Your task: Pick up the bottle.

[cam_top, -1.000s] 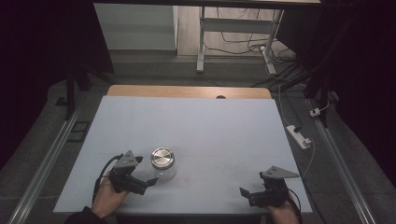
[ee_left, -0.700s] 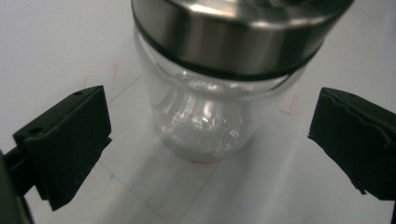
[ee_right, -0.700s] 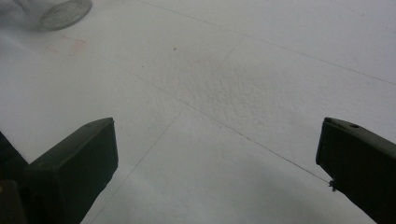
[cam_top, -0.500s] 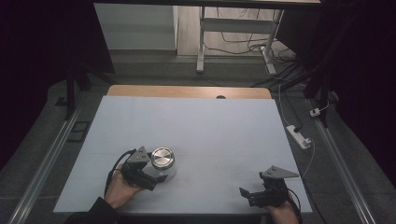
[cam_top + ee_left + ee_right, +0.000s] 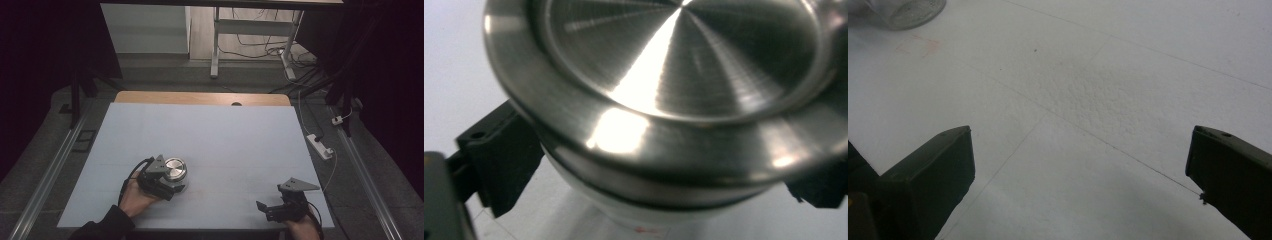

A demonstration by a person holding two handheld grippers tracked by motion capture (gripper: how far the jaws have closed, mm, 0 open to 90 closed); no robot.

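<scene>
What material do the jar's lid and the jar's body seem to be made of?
Lid: looks like brushed metal, probably steel, with fine circular lines and bright streaks of reflected light. Jar body: pale and somewhat see-through under the lid, so glass or clear plastic; which of the two is hard to tell.

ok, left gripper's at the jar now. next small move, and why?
Probably finish closing the left gripper on the jar below its steel lid. Its jaws have just been closing and stand either side of the glass under the lid rim, but whether the pads press yet is unclear. The right gripper is open, well clear on the table, free for the lid.
</scene>
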